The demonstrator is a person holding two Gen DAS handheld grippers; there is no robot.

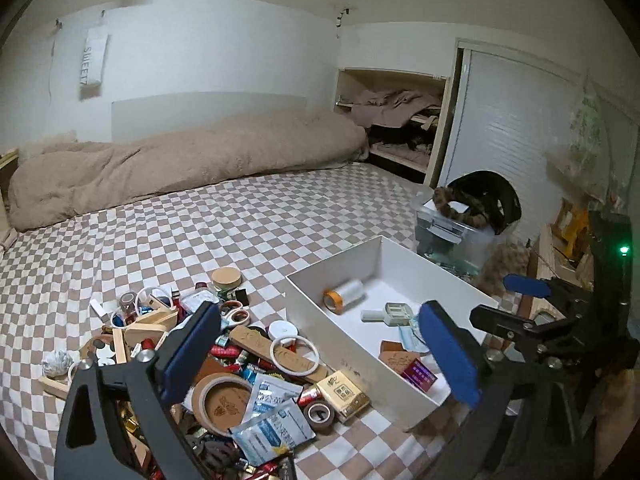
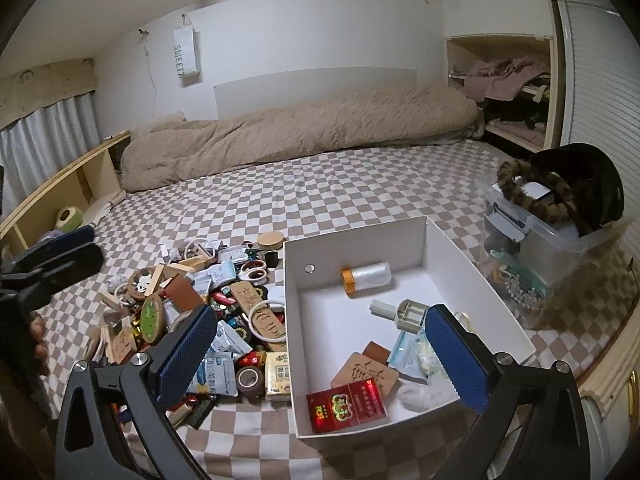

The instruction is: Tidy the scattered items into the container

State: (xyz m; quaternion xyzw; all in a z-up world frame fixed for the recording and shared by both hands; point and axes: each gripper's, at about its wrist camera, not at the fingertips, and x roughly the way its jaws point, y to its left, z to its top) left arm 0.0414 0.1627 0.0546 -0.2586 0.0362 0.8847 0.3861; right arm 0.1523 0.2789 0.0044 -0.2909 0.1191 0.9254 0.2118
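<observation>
A white box sits on the checkered bedsheet. It holds a clear roll with an orange cap, a red pack, a wooden tag and a mask packet. Left of it lies a pile of scattered items: tape rolls, sachets, wooden pieces, scissors. My right gripper hangs open and empty over the box's near left corner. In the left wrist view, my left gripper is open and empty, straddling the pile and the box wall.
A clear lidded bin with a black hat and a fur band on top stands right of the box. A beige duvet lies along the far wall. A low wooden shelf borders the bed's left side. A hand holds the left gripper.
</observation>
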